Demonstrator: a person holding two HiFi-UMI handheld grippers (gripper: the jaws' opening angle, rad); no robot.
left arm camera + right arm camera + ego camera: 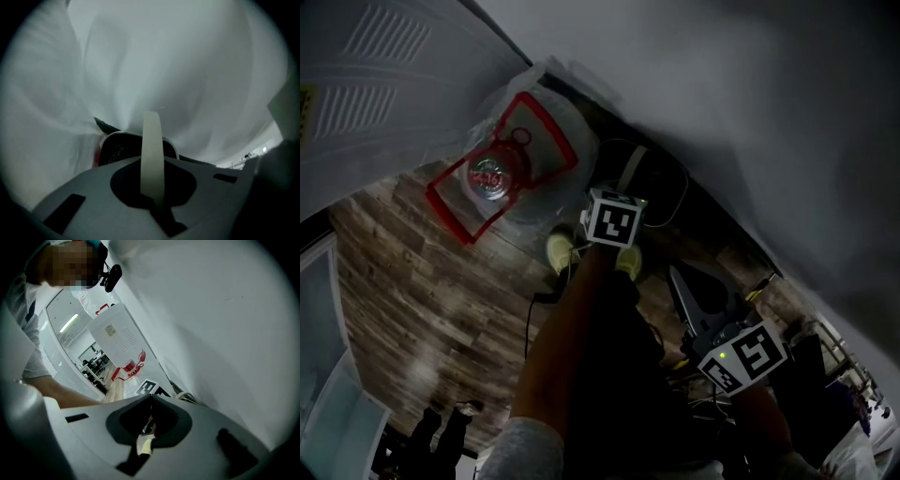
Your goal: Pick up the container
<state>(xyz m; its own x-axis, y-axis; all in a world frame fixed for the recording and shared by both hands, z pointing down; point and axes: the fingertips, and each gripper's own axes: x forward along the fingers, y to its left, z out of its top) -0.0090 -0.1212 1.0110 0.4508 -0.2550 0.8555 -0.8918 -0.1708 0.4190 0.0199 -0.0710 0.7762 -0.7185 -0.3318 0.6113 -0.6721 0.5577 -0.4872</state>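
Container pick-up: no lift to be seen, container on the floor at the cloth's edge.
The white cloth (750,112) fills the upper right of the head view, and every position below is given relative to it. The wood floor (422,281) runs out from under its edge. The clear, red-rimmed container (553,131) sits on that floor right at the cloth's edge and does not look lifted. The left gripper (151,122) is against the cloth with its jaws pressed fully together. A dark, pale-rimmed object (119,147) shows just past them under the cloth's fold, but no hold on the container can be confirmed. The right gripper (150,399) hangs alongside the cloth, well apart from the container, jaws likewise together and holding nothing. In my judgement, what remains is to secure a grip and lift.
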